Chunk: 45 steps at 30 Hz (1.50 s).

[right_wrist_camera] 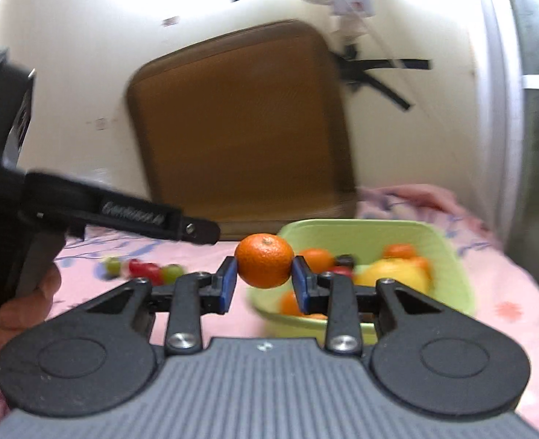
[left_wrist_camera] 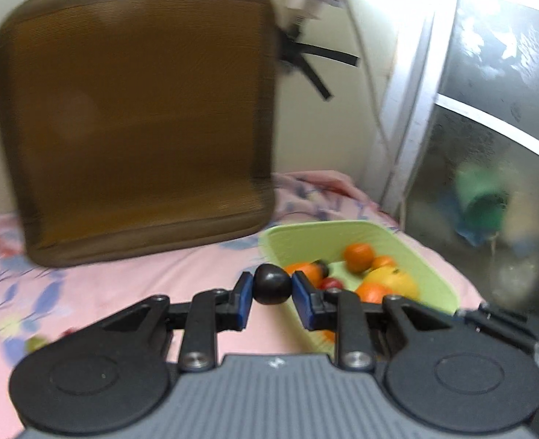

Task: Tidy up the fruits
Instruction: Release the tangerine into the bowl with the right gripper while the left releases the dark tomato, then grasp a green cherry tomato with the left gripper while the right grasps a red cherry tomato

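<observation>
My left gripper (left_wrist_camera: 271, 287) is shut on a small dark plum (left_wrist_camera: 271, 284), held just left of the light green bowl (left_wrist_camera: 430, 270). The bowl holds several oranges (left_wrist_camera: 358, 257), a yellow fruit (left_wrist_camera: 392, 281) and a small red fruit (left_wrist_camera: 331, 283). My right gripper (right_wrist_camera: 264, 270) is shut on an orange mandarin (right_wrist_camera: 264, 260), held above the bed at the left rim of the same bowl (right_wrist_camera: 449, 256). The left gripper's body (right_wrist_camera: 123, 216) shows at the left of the right wrist view, held by a hand.
A brown square cushion (left_wrist_camera: 141, 117) leans on the wall behind the bowl. Several small red and green fruits (right_wrist_camera: 143, 270) lie on the pink floral bedsheet (left_wrist_camera: 123, 278). A frosted glass door (left_wrist_camera: 489, 146) stands at the right.
</observation>
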Available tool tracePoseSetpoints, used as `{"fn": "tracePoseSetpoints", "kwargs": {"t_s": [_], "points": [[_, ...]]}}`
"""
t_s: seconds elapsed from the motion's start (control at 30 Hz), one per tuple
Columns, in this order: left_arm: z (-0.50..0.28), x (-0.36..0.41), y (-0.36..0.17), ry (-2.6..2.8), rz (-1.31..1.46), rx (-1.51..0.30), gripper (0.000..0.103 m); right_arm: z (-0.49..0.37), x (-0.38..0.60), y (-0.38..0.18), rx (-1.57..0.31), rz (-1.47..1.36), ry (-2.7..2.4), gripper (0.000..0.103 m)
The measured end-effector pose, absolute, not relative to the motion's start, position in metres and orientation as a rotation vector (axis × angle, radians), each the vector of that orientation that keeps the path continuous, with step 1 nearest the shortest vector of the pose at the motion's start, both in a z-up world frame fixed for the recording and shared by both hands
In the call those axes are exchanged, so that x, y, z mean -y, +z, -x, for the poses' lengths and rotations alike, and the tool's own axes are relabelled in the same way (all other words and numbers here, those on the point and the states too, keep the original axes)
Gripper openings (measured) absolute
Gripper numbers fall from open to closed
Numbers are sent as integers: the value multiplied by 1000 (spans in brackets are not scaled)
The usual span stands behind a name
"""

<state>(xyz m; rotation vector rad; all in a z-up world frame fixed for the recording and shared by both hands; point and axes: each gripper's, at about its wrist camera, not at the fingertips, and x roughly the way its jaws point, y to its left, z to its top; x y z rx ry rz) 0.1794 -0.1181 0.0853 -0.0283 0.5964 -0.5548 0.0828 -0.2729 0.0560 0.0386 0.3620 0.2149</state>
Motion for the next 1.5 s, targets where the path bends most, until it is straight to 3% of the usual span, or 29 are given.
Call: {"fn": "tracePoseSetpoints", "kwargs": {"t_s": [0.3, 0.37, 0.5, 0.83, 1.13, 1.5], "points": [[-203, 180, 67, -583, -49, -676, 26, -95, 286, 39, -364, -20, 183, 37], [-206, 182, 64, -583, -42, -681, 30, -95, 287, 40, -357, -10, 170, 43], [-207, 173, 68, -580, 7, -676, 30, -89, 289, 41, -330, -17, 149, 43], [-180, 76, 97, -435, 124, -565, 30, -79, 306, 48, -222, -92, 66, 43], [-165, -43, 53, -124, 182, -618, 31, -73, 285, 57, -229, -136, 175, 42], [-206, -59, 23, -166, 346, -693, 31, -133, 154, 47, -412, 248, 449, 37]]}}
